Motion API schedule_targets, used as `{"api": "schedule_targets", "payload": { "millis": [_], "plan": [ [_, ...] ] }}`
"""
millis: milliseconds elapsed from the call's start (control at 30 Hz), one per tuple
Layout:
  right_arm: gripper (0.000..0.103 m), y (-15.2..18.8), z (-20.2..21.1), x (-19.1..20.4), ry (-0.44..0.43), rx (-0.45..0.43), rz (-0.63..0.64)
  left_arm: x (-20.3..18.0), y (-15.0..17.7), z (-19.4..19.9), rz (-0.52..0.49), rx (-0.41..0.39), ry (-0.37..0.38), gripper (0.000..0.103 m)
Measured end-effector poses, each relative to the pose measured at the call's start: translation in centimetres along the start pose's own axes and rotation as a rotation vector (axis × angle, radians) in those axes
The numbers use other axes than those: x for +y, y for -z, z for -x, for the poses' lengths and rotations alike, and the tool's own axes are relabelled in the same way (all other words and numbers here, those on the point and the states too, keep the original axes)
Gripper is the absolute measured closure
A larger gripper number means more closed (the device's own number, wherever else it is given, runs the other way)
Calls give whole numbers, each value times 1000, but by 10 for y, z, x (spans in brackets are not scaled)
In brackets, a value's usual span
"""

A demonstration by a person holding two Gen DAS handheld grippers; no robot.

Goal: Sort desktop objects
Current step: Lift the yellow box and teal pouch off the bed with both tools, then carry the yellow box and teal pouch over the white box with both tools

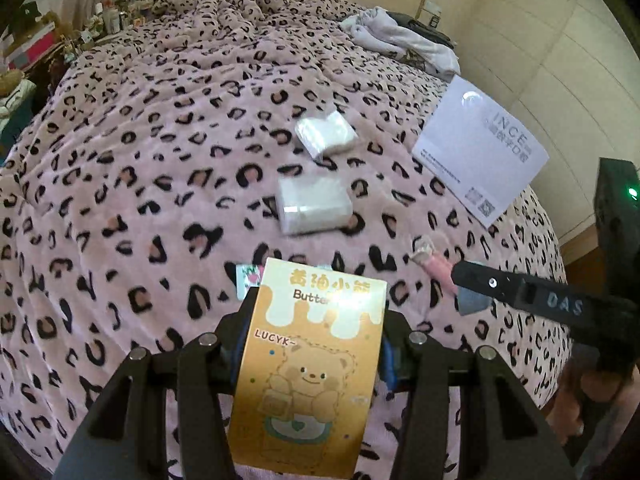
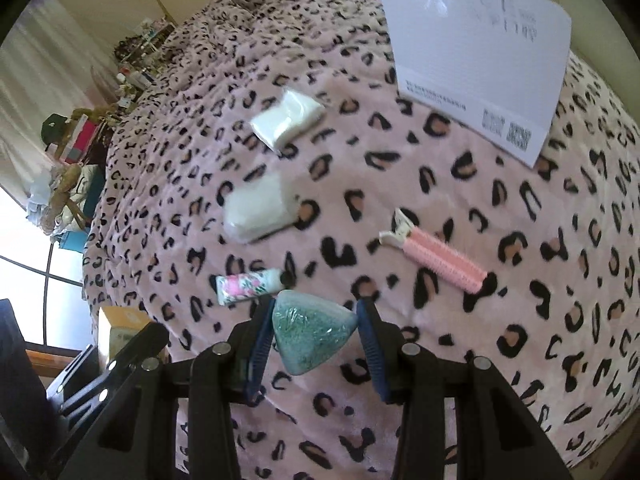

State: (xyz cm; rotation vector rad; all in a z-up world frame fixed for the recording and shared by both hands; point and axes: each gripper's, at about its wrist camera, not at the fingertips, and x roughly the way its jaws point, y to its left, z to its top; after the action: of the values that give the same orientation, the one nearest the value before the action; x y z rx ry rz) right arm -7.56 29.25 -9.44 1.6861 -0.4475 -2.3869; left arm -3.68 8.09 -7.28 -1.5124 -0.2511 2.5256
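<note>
On the bedspread (image 2: 440, 184), 2 wrapped packets lie one behind the other: the far packet (image 2: 287, 118), then the near packet (image 2: 258, 211). A small tube (image 2: 252, 285) lies in front of them, a hair roller clip (image 2: 436, 254) to their right, and a card (image 2: 476, 60) at the far right, with bundled cloth (image 1: 404, 38) behind it
</note>
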Motion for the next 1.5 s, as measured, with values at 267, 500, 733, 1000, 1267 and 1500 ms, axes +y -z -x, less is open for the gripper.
{"api": "schedule_targets", "payload": {
  "millis": [267,500,733,1000,1267,1500],
  "plan": [
    [61,-13,25,15,-6,-55,19,-9,-34,13,-8,-20,-20,53],
    [61,-24,52,21,-3,-111,10,-23,-64,20,-30,-8,-38,53],
    [61,-40,79,22,24,-174,-1,-45,-92,22,-63,7,-34,53],
    [61,-56,106,13,56,-236,-41,-78,-117,22,-150,20,-13,53],
    [61,-72,124,-7,93,-292,-103,-110,-137,17,-233,23,19,53],
    [61,-81,127,-23,116,-308,-148,-131,-149,8,-282,33,40,53]
  ]
}}
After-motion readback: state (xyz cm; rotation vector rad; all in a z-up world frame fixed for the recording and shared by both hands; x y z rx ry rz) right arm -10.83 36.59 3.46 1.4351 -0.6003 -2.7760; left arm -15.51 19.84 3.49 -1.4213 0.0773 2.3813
